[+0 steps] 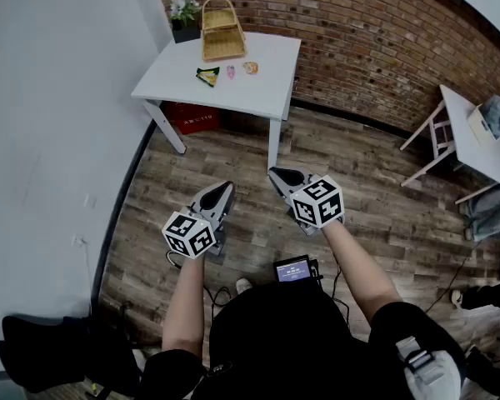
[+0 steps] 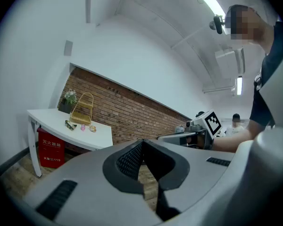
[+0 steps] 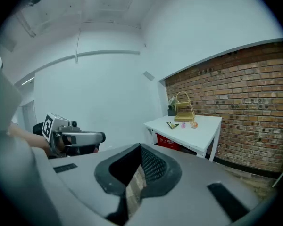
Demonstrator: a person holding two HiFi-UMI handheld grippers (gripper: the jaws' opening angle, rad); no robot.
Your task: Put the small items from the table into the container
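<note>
Left gripper [image 1: 223,188] and right gripper [image 1: 278,176] sit closest to you, over the floor, with fingers closed on nothing. The targets are well ahead of both. Green item [image 1: 207,76], pink item [image 1: 231,72] and orange item [image 1: 250,67] lie in a row on the tabletop [image 1: 250,94] toward its far edge, just in front of the basket [image 1: 222,33]. The row lines up slightly more with your left gripper. Green looks like the left's pick and orange the right's. You'd need to close the gap and open the fingers first.
</note>
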